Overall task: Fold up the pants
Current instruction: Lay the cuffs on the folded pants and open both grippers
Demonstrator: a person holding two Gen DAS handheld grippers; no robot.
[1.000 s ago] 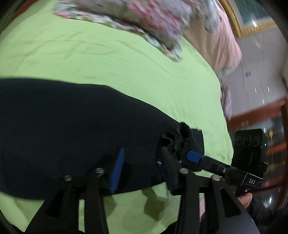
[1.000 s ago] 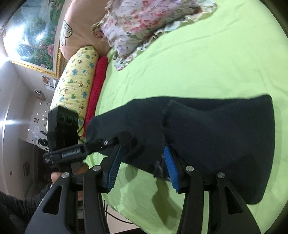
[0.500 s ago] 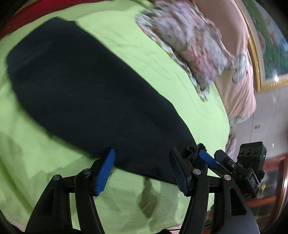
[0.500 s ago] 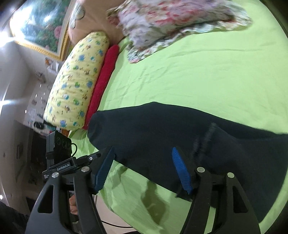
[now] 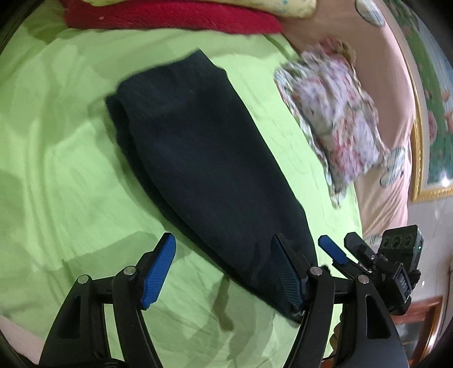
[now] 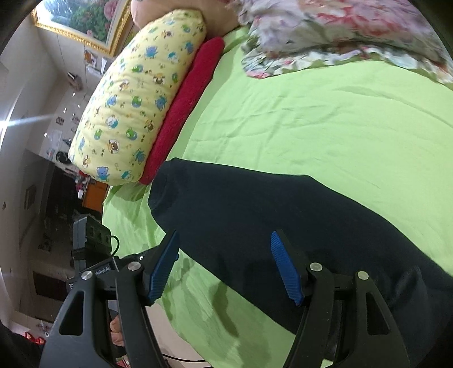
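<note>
1. Two tools appear, each with blue-padded fingers spread wide and grasping nothing: the left tool (image 5: pixel 223 271) and the right tool (image 6: pixel 226 269).
2. Hidden or unclear: the floral quilt (image 5: pixel 331 119) is blurred in the left wrist view; the near end of the pants (image 6: pixel 283 226) runs under the right tool's frame and off the right edge of the right wrist view, so its outline there cannot be made out.
3. In the left wrist view the pants (image 5: pixel 203 158) lie flat as a long dark band on the green bedsheet (image 5: pixel 56 169), running from near the red cushion (image 5: pixel 170 17) down toward the lower right.
4. Edges and room: open green sheet lies to the left of the pants and between pants and quilt; the bed's near edge falls away below the right tool, with the room beyond at left.
5. A yellow printed pillow (image 6: pixel 136 93) rests against the red cushion (image 6: pixel 184 107) at the head of the bed, just beyond the far end of the pants.
6. The left tool's right finger overlaps the pants' near corner; its left finger hangs over bare sheet.
7. The right tool's fingers straddle the pants' near long edge, above the fabric.
</note>
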